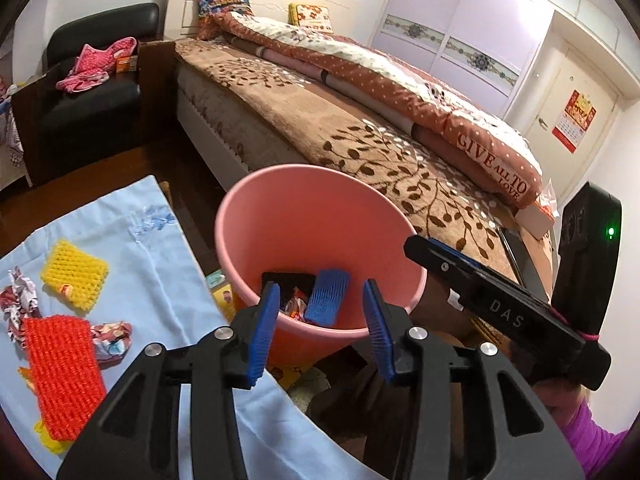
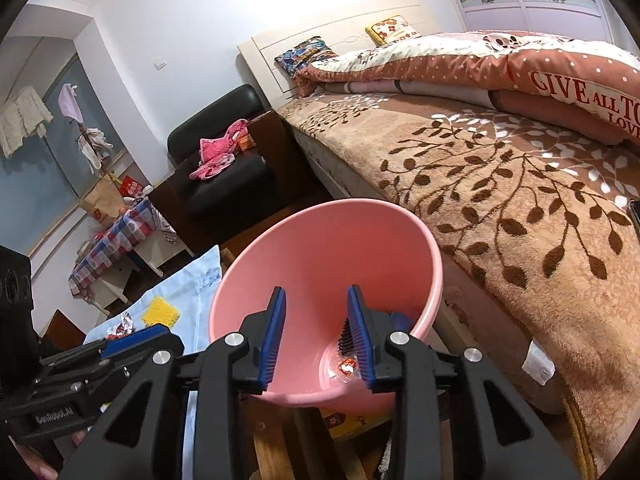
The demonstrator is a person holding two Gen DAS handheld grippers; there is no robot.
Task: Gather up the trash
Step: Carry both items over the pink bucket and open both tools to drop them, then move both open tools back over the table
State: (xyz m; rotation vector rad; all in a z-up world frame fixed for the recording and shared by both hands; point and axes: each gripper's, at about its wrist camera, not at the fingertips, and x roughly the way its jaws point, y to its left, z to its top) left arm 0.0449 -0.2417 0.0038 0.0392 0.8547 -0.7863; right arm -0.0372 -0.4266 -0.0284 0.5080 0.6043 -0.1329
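A pink bin (image 1: pixel 320 216) stands between the bed and a light blue cloth (image 1: pixel 160 264). Inside it lie a blue foam net (image 1: pixel 326 296), a black foam piece (image 1: pixel 288 280) and a crumpled wrapper (image 1: pixel 296 306). My left gripper (image 1: pixel 320 330) is open and empty just above the bin's near rim. My right gripper (image 2: pixel 316 334) is open and empty over the bin (image 2: pixel 332 248), with a wrapper (image 2: pixel 346 368) below it. On the cloth lie a yellow foam net (image 1: pixel 74 274), an orange foam net (image 1: pixel 60 376) and crumpled wrappers (image 1: pixel 112 338).
A bed with a brown leaf blanket (image 1: pixel 360 136) runs along the right. A black armchair (image 1: pixel 96 96) with pink clothes stands at the back. The right gripper's body (image 1: pixel 500 304) reaches in from the right. A yellow box (image 2: pixel 348 420) lies under the bin.
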